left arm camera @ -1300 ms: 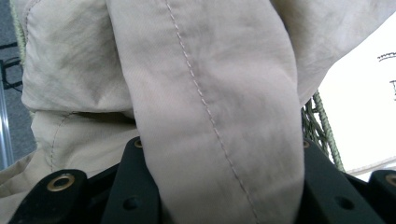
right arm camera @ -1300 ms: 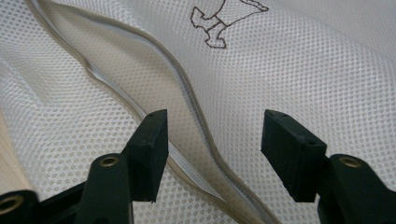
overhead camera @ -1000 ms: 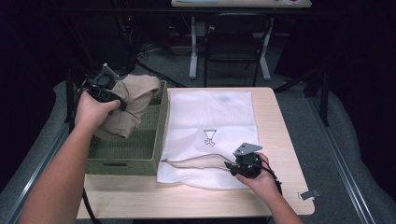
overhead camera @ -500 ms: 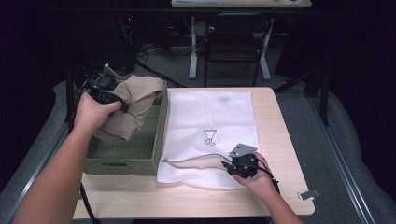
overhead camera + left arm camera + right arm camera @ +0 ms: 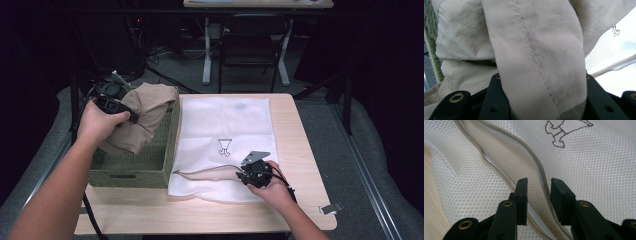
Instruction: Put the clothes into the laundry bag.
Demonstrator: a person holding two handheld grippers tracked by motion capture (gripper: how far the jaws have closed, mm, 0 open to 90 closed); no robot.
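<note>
With our right claw (image 5: 538, 202) we have just been closing the jaws over the zipper edge (image 5: 541, 182) of the white mesh bag (image 5: 225, 130). In the right gripper view they stand a little apart, with the raised edge running up between them and neither pad pressing on it yet. The risk we see here is a poor bite: the jaws may pinch both layers of mesh together, so the mouth stays sealed when we lift, or they may catch just the thin piping, which slips out. The bag is light, so a pull may drag it across the table (image 5: 310, 150) instead of opening it.

Our left claw (image 5: 112, 102) is clamped on a thick fold of the beige garment (image 5: 536, 50), held above the green woven basket (image 5: 150, 170). The cloth hangs loose below the grip. We judge that its trailing part may snag on the basket's rim as it crosses toward the bag, or that the bundle may be too bulky for a mouth held open at only one point.

The garment is soft, tan, stitched along a seam and creased. The bag lies flat on the table just right of the basket, fine white netting with a small dark outline emblem (image 5: 225, 146) at its middle, its opening along the near edge.
</note>
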